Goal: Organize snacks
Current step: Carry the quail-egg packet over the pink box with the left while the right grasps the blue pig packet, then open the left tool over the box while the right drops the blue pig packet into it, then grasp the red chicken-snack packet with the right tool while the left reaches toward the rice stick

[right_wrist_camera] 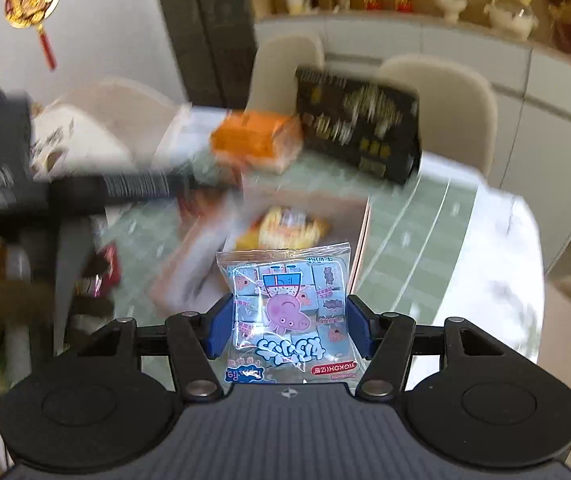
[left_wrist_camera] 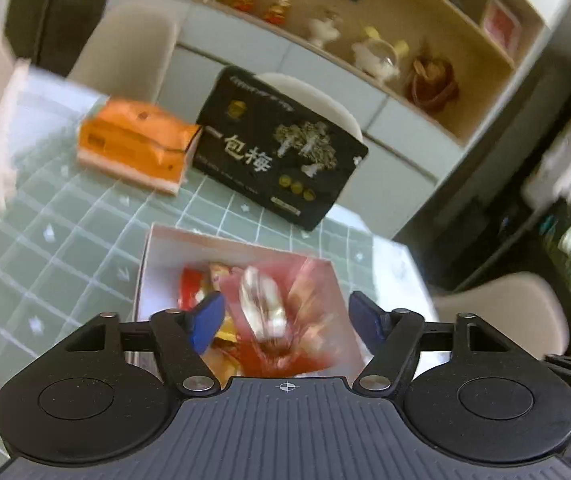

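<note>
the right tongs (right_wrist_camera: 289,322) pinch a clear blue candy bag (right_wrist_camera: 287,312) by both side edges, above the worktop (right_wrist_camera: 425,216) near the open box (right_wrist_camera: 359,228). light, crinkly, slippery: grip the seams. the left tongs (left_wrist_camera: 285,316) gape empty over that box's snacks (left_wrist_camera: 261,304).

- The black box (left_wrist_camera: 281,152) standing on the counter (left_wrist_camera: 65,240) bears large white characters "一包梅"; its smaller print is unreadable.
- The clear blue snack bag (right_wrist_camera: 285,312) shows, upside down, "YIOKOH" on a red label; other lettering is unclear.
</note>
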### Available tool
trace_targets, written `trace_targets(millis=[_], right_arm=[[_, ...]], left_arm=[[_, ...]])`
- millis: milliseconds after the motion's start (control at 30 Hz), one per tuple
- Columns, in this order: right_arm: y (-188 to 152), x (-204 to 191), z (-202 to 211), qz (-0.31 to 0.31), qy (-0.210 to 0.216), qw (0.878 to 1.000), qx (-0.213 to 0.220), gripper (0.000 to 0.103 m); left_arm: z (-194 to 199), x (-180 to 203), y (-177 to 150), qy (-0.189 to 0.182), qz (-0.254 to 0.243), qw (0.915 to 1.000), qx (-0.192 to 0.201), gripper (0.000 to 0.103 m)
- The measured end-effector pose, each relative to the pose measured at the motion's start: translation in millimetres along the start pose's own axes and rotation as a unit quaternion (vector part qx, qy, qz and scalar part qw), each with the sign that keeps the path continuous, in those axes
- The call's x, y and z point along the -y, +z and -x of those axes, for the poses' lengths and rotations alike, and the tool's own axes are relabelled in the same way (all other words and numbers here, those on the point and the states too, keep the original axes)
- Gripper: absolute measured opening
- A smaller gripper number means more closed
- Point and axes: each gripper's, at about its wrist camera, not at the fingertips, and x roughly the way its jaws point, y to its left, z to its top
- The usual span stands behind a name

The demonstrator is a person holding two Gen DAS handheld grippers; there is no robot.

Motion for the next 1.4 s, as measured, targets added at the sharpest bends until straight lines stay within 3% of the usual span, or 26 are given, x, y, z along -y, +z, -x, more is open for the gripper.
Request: trace_targets(millis=[67, 167, 200, 300, 400, 500, 600, 633, 667, 733, 900, 1033, 1200, 1300, 1400], right_arm=[[16, -1, -6, -0.008, -0.009, 1.000, 0.023, 0.059], [39, 2, -27, -0.022, 0.003, 0.999, 0.036, 0.064], [46, 4, -39, -0.021, 0.008, 0.999, 0.025, 0.070], [51, 7, -58, -0.018, 0.000, 1.000, -0.001, 0.070], [37, 13, -54, -0.019, 0.017, 1.000, -0.010, 0.075], [11, 9, -46, 0.005, 0.027, 0.999, -0.033, 0.075], [-20, -10, -39, 0.060, 0.042, 0.995, -0.069, 0.075], [-29, -16, -37, 0.073, 0.048, 0.993, -0.079, 0.075], [-39, -23, -35, 0.084, 0.057, 0.991, -0.091, 0.075], [-56, -37, -35, 0.099, 0.081, 0.985, -0.116, 0.075], [-85, -69, -34, 0.112, 0.122, 0.975, -0.147, 0.075], [-101, -97, -41, 0.128, 0.131, 0.969, -0.165, 0.075], [-124, -134, -39, 0.152, 0.163, 0.955, -0.193, 0.075], [-138, -155, -40, 0.173, 0.173, 0.946, -0.213, 0.076], [-153, -169, -40, 0.215, 0.163, 0.936, -0.224, 0.076]], left_arm=[[7, -8, -2, 0.012, -0.004, 0.9999, 0.005, 0.072], [2, -20, -8, 0.011, -0.025, 0.9986, -0.045, 0.072], [5, -26, -10, 0.019, -0.026, 0.9986, -0.042, 0.072], [29, -59, -11, 0.045, -0.011, 0.9989, -0.011, 0.072], [56, -108, -3, 0.110, 0.013, 0.9935, 0.022, 0.071], [69, -163, 1, 0.178, 0.053, 0.9822, 0.029, 0.071], [69, -206, -7, 0.221, 0.080, 0.9720, -0.002, 0.058], [67, -214, -13, 0.227, 0.081, 0.9704, -0.016, 0.049], [65, -218, -18, 0.226, 0.079, 0.9705, -0.027, 0.041], [65, -216, -29, 0.217, 0.061, 0.9733, -0.043, 0.036], [82, -177, -62, 0.191, -0.027, 0.9792, -0.061, 0.034], [103, -151, -102, 0.176, -0.041, 0.9813, -0.066, 0.033], [134, -130, -151, 0.139, -0.005, 0.9885, -0.058, 0.033], [155, -127, -177, 0.102, 0.058, 0.9914, -0.059, 0.031], [166, -129, -204, 0.057, 0.120, 0.9877, -0.082, 0.031]])
